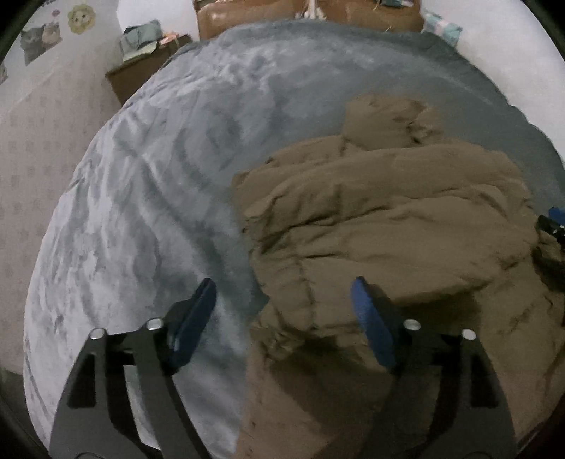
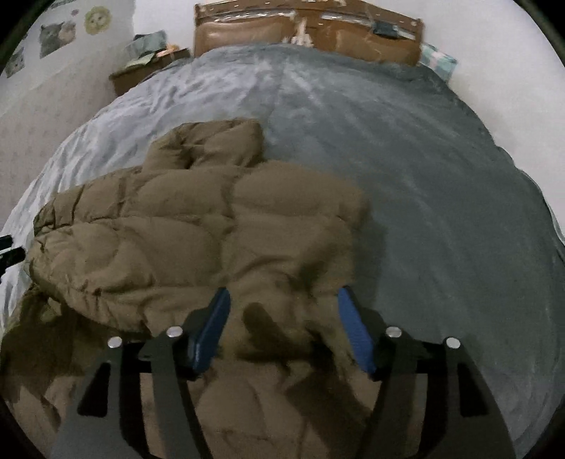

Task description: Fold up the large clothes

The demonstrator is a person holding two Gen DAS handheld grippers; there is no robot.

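Both jaws stand apart and empty: the left hand-held gripper (image 1: 284,303) hangs over the near edge of the brown puffer jacket (image 1: 388,226), the right hand-held gripper (image 2: 284,317) over its other side. The jacket lies bunched on the grey-blanketed bed (image 2: 406,159), apparently partly folded (final folds likely remain)

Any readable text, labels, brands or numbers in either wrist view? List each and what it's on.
None readable in either view.
Wall stickers: cartoon animal pictures, no legible words.
Items on the nightstand: too blurred to read.
Padded brown jacket, grey bed cover, headboard: no visible label or print.
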